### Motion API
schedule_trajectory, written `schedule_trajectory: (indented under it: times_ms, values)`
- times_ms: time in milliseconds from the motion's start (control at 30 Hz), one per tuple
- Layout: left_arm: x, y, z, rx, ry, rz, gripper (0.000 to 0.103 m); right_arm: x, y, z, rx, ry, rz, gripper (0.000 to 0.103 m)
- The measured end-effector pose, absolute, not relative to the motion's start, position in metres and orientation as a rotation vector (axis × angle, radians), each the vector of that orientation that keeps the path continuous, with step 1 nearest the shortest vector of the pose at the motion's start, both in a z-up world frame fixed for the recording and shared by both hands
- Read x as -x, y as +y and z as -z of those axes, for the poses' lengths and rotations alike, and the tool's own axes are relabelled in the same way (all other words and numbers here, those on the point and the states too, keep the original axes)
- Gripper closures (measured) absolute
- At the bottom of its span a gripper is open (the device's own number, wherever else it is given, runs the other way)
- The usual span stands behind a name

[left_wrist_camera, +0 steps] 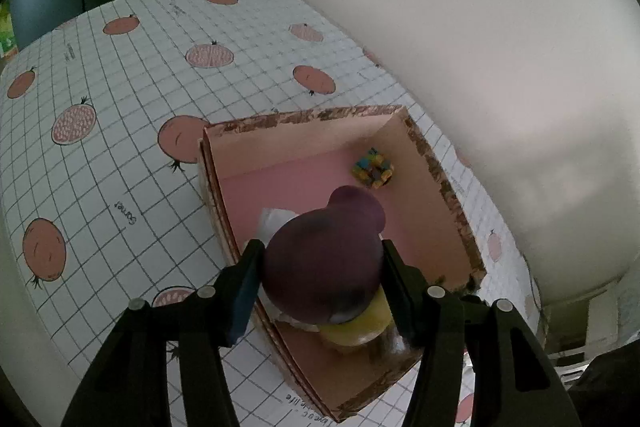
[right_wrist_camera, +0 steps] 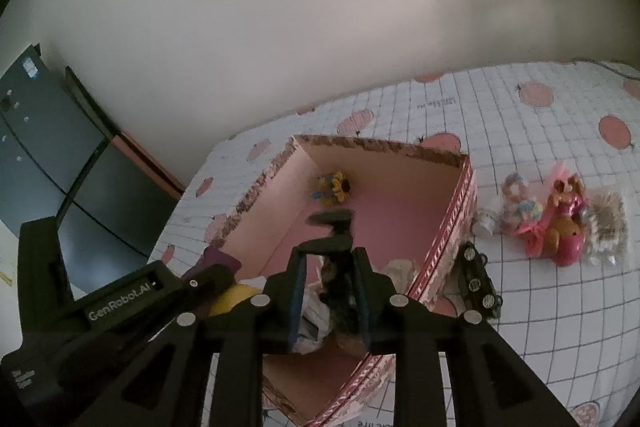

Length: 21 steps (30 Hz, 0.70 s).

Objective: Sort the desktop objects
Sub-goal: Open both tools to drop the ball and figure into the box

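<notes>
A pink cardboard box (left_wrist_camera: pixel 436 167) stands open on the table; it also shows in the right wrist view (right_wrist_camera: pixel 460 203). My left gripper (left_wrist_camera: pixel 322 259) is shut on a purple and yellow figure (left_wrist_camera: pixel 320 263) and holds it over the box's near end. My right gripper (right_wrist_camera: pixel 330 267) is shut on a dark tripod-like stand (right_wrist_camera: pixel 334 227), also over the box. A small multicoloured flower toy (left_wrist_camera: pixel 373 169) lies in the box's far corner and shows in the right wrist view too (right_wrist_camera: pixel 334 187). White crumpled material (right_wrist_camera: pixel 316 311) lies inside, under the grippers.
The table wears a white grid cloth with pink fruit prints (left_wrist_camera: pixel 120 107). Right of the box lie a black toy car (right_wrist_camera: pixel 478 281), pastel and pink toy figures (right_wrist_camera: pixel 560 223) and a small white piece (right_wrist_camera: pixel 486 221). A pale wall stands behind; a dark cabinet (right_wrist_camera: pixel 48 147) is at left.
</notes>
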State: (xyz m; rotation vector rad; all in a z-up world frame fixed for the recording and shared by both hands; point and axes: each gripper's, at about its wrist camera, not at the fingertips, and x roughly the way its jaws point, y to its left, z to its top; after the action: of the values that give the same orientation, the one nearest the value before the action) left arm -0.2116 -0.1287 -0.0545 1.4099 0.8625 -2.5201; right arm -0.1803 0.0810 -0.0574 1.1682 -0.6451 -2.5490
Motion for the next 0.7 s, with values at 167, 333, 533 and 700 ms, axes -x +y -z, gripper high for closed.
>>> schedule_trajectory:
  times_ms: [167, 333, 533, 700]
  values:
    - [0.2118, -0.1273, 0.0561, -1.423, 0.877, 2.521, 0.042, 0.1813, 0.0822, 0.0581, -1.179, -0.653, 2.547, 0.077]
    - [0.2120, -0.1281, 0.0574, -1.428, 0.871, 2.507, 0.042, 0.1821, 0.0795, 0.0596, -1.197, -0.646, 2.533, 0.075]
    - [0.2122, -0.1293, 0.0576, -1.422, 0.858, 2.503, 0.042, 0.1799, 0.0784, 0.0604, -1.197, -0.649, 2.543, 0.048]
    - [0.2111, -0.1331, 0.0595, -1.415, 0.849, 2.482, 0.032, 0.1809, 0.0786, 0.0626, -1.212, -0.653, 2.545, 0.047]
